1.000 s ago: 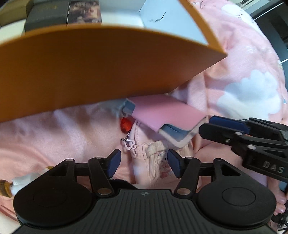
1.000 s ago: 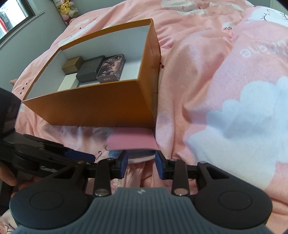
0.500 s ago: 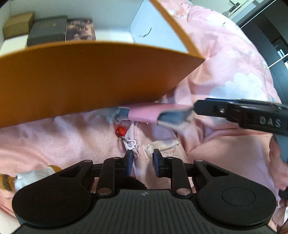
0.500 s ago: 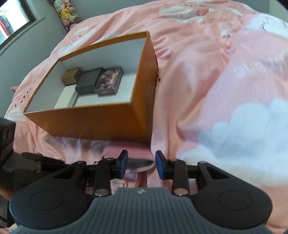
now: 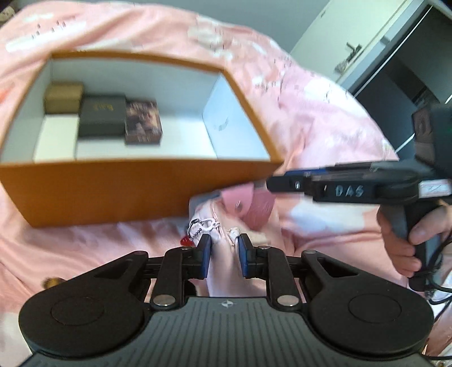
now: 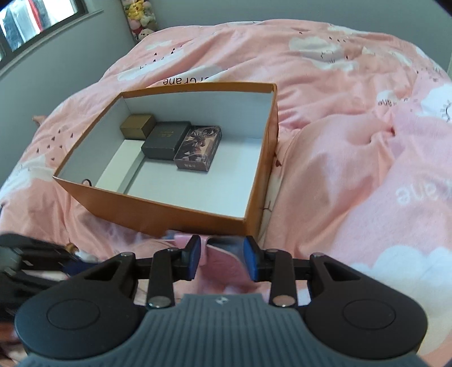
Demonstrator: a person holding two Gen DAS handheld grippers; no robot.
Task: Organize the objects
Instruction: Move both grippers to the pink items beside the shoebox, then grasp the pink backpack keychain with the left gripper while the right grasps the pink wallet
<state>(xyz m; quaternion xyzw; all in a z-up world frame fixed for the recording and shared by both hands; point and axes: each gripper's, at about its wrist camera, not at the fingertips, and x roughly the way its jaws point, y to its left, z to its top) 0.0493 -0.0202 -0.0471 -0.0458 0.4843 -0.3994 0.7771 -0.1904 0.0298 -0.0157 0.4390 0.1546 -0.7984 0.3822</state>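
My left gripper (image 5: 224,254) is shut on a pale pink zip pouch (image 5: 223,278), whose chain charm with a red bead (image 5: 185,240) dangles beside the left pad. Just beyond it, my right gripper (image 5: 275,182) comes in from the right, shut on a pink flap wallet (image 5: 248,203) that overlaps the pouch's far end. In the right wrist view that gripper (image 6: 223,254) clamps the wallet (image 6: 226,265) just before the orange box (image 6: 169,214). The box (image 5: 113,194) is open-topped, with a tan box (image 5: 63,97), a black box (image 5: 101,118) and a printed card box (image 5: 142,122) along its back.
Everything lies on a rumpled pink cloud-print duvet (image 6: 353,141). A person's hand (image 5: 409,240) grips the right tool's handle. Plush toys (image 6: 141,17) sit by the far wall under a window. A dark wardrobe opening (image 5: 409,70) is at the upper right.
My left gripper closed on the pouch and lifted it off the duvet. The right gripper rose with the wallet. Both views now look down into the box.
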